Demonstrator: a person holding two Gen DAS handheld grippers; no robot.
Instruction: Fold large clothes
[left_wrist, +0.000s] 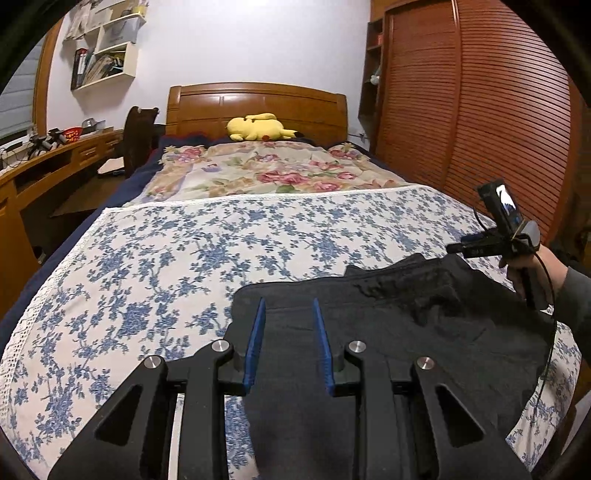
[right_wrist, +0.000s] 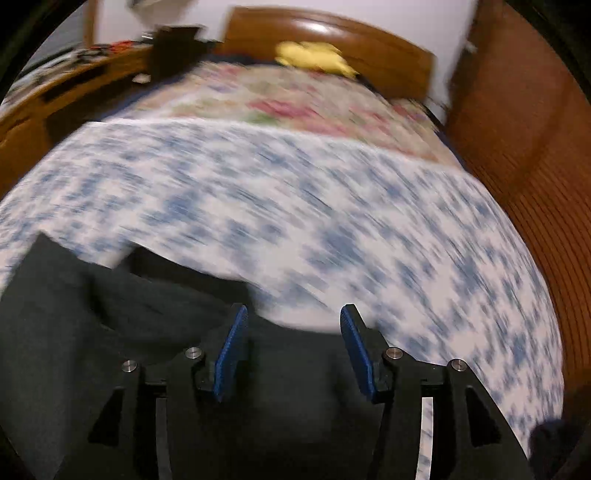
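Toward the near edge of the bed (left_wrist: 155, 258), on the blue-flowered sheet, we found the black garment (left_wrist: 424, 332) lying already doubled into a rough block, its far right part rumpled and standing proud of the rest. What kind of garment it was we could not tell.

We noted the left gripper (left_wrist: 289, 343) above the garment's left part with its blue pads parted a little and no cloth seen pinched between them; we judged it released. The right gripper (right_wrist: 293, 350) stood with its pads wide apart over the garment's right-hand edge, nothing between them, likewise released. The right wrist view was heavily blurred, so finer contact there could not be confirmed. In the left wrist view a hand (left_wrist: 524, 269) held that tool by its grip at the bed's right edge.

We judged the cloth soft, limp and fairly thick, light enough for one pinch yet prone to sag and slide open if lifted from one point. We would advise taking hold at two corners of one folded edge, biting through all layers, and smoothing the rumpled patch first.
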